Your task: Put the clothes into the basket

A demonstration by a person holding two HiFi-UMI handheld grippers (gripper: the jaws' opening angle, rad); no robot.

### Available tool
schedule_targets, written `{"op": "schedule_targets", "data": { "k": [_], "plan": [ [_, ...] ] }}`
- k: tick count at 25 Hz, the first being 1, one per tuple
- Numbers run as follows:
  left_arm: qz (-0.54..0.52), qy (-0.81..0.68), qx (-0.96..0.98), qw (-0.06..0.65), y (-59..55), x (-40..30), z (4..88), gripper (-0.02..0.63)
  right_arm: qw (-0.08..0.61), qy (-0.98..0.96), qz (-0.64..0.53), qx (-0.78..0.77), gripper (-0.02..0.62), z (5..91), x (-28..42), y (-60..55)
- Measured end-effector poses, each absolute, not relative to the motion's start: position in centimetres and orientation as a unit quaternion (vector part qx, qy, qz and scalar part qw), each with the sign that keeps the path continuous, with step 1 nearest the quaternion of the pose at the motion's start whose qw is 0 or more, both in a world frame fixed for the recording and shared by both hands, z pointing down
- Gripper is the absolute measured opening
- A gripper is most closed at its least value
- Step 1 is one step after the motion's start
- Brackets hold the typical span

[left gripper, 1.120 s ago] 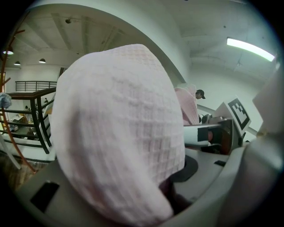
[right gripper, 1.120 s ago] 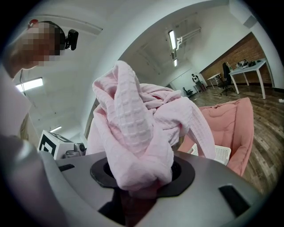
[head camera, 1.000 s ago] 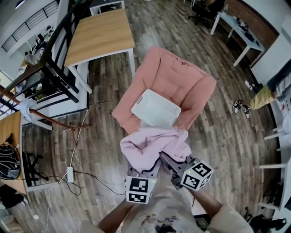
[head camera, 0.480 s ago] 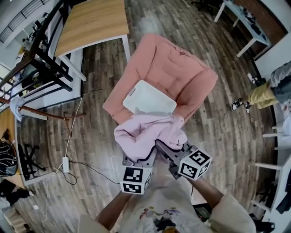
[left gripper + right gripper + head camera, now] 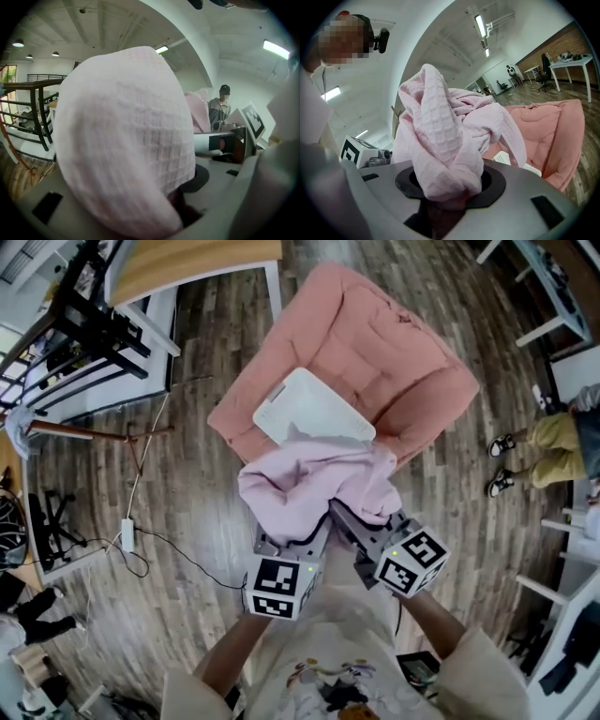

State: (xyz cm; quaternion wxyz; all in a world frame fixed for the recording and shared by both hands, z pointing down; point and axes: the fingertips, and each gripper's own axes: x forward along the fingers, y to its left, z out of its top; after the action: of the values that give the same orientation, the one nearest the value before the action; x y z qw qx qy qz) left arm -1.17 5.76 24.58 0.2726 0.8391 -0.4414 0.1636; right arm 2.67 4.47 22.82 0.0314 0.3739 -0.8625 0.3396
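Note:
A pale pink waffle-knit garment (image 5: 314, 493) hangs bunched between both grippers, in front of my chest. My left gripper (image 5: 292, 538) and right gripper (image 5: 354, 527) are side by side, each shut on a fold of it, with the fingertips buried in cloth. In the left gripper view the garment (image 5: 124, 140) fills most of the picture and runs down into the jaws. The right gripper view shows a twisted fold (image 5: 443, 145) pinched in the jaws. The white perforated basket (image 5: 309, 409) lies on a salmon-pink cushion (image 5: 394, 343), and the garment's far edge overlaps the basket's near rim.
A wooden table (image 5: 187, 263) and a black metal rack (image 5: 84, 320) stand at the upper left. A cable and power strip (image 5: 127, 535) lie on the wood floor at the left. A person's legs (image 5: 548, 442) are at the right, near a white desk (image 5: 553, 282).
Both grippers have carried the pink garment forward and slightly down toward the basket. Its far edge now covers the basket's near rim.

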Motion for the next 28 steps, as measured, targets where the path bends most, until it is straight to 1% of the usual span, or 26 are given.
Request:
{"op": "schedule_targets", "data": {
  "k": [9, 16, 28],
  "plan": [
    [0.167, -0.465, 0.817, 0.296, 2.0, -1.8, 28.4, 0.25, 0.053, -0.862, 0.354, 0.358, 0.181, 26.7, 2.1, 0.5],
    [0.167, -0.482, 0.806, 0.3, -1.7, -2.2, 33.2, 0.25, 0.063, -0.866, 0.353, 0.35, 0.181, 31.6, 1.6, -3.4],
    [0.169, -0.488, 0.792, 0.326, -6.0, -2.2, 40.2, 0.25, 0.086, -0.86, 0.373, 0.338, 0.181, 38.7, 1.6, -7.8]
  ]
}}
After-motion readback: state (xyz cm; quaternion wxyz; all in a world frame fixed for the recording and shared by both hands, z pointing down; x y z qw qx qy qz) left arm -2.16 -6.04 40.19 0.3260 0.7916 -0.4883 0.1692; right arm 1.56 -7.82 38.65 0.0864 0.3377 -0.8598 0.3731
